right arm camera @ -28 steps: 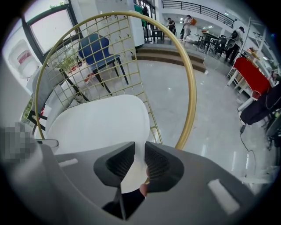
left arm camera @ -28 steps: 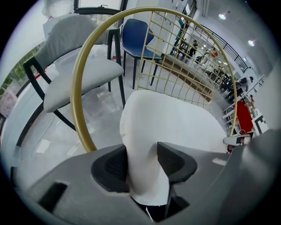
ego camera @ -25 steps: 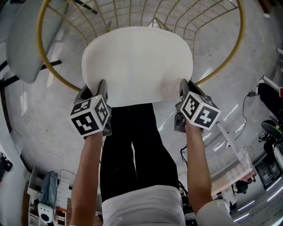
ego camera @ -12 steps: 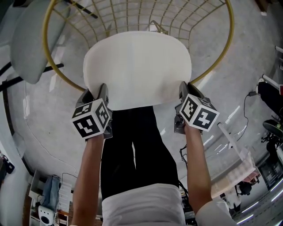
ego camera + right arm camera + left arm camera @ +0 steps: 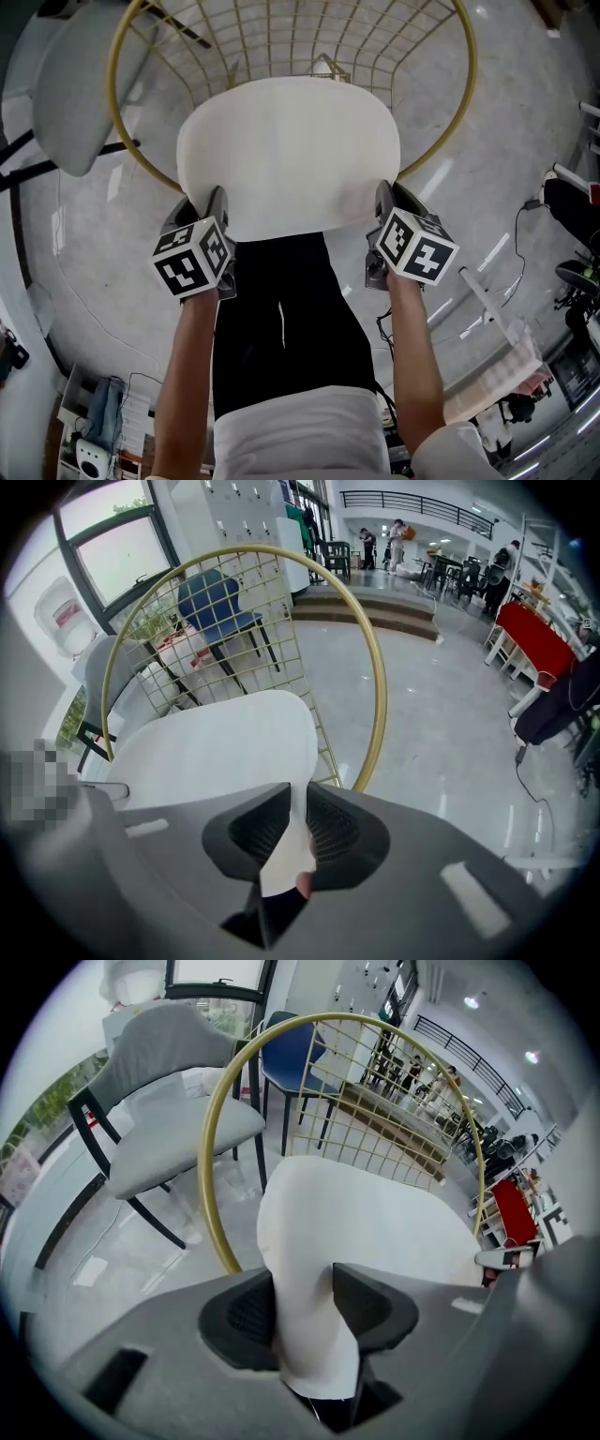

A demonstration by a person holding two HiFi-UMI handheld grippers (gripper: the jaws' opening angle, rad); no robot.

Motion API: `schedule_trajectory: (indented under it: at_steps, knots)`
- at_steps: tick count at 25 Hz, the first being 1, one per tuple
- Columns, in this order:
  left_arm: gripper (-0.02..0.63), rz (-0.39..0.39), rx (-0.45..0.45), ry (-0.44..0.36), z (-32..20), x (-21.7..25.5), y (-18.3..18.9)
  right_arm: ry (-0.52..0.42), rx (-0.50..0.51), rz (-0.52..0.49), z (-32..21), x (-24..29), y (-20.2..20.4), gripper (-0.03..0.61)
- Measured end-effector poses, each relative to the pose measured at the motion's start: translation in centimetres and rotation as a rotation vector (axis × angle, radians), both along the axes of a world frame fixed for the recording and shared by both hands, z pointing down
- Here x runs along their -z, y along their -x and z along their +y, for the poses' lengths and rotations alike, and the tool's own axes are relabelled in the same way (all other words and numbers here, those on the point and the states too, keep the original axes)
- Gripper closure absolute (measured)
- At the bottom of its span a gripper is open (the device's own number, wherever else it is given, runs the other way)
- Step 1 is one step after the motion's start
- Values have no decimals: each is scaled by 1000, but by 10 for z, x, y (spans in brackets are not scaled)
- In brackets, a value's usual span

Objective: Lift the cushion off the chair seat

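Observation:
A round white cushion (image 5: 289, 150) hangs over the gold wire chair (image 5: 466, 84), held by its near edge at both sides. My left gripper (image 5: 212, 204) is shut on the cushion's left near edge; in the left gripper view the fabric (image 5: 375, 1232) is bunched thick between the pads of that gripper (image 5: 302, 1312). On the right near edge my right gripper (image 5: 382, 201) is shut too, and in the right gripper view a thin fold of cushion (image 5: 206, 747) is pinched in the same gripper (image 5: 298, 827). The chair's gold ring (image 5: 214, 1147) (image 5: 375, 667) stands behind the cushion.
A grey padded chair (image 5: 75, 84) (image 5: 169, 1101) stands to the left, a blue chair (image 5: 216, 602) beyond the gold one. The person's dark trousers (image 5: 281, 328) are right below the cushion. Cables (image 5: 520, 225) and a red table (image 5: 534, 635) lie to the right on the grey floor.
Both grippers have risen a little with the cushion still held. More of the wire grid now shows beyond the cushion's far edge.

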State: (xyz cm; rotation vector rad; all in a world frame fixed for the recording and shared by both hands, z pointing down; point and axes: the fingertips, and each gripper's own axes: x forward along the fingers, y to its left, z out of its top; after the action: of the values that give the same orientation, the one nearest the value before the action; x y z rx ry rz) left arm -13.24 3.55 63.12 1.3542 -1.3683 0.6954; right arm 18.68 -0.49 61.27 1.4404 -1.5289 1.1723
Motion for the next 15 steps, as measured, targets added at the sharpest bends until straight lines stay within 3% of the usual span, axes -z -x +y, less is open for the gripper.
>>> schedule_trajectory:
  at_steps: [15]
  knots:
    - [445,13,-13,-13,1,32,4,-24,4,-8,6,38,4,522]
